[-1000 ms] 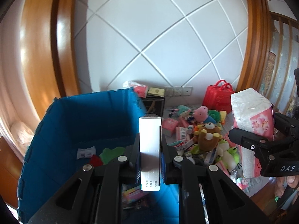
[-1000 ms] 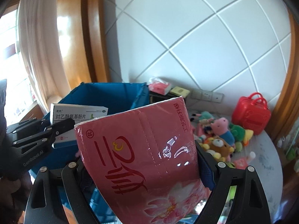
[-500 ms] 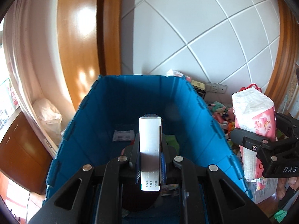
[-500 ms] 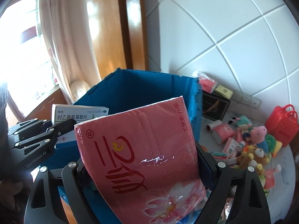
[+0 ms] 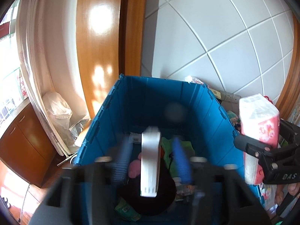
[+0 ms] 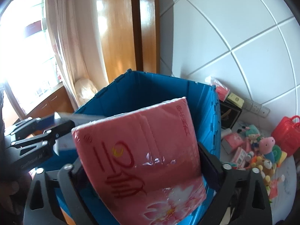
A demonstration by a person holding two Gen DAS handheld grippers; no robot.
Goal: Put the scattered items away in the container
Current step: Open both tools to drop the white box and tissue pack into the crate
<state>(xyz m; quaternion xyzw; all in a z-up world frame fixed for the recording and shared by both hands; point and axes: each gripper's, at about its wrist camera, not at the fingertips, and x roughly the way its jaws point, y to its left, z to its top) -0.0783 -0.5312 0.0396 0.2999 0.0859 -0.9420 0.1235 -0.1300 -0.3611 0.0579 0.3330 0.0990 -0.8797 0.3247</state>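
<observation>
Both tongs hang over the blue crate (image 5: 206, 108) so that things fall inside. The left gripper (image 5: 150, 161) is opening; the white medicine box (image 5: 150, 161) stands free between its spread fingers. The right gripper (image 6: 142, 170) is opening around the pink tissue pack (image 6: 142, 153), still between its fingers.

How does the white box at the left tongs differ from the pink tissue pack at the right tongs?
The white box is slim, rigid and plain; the tissue pack is bulky, soft and printed pink. The box stands clear between spread pads; the pack fills its tongs' gap. Both hang over the blue crate as the tongs open.
</observation>
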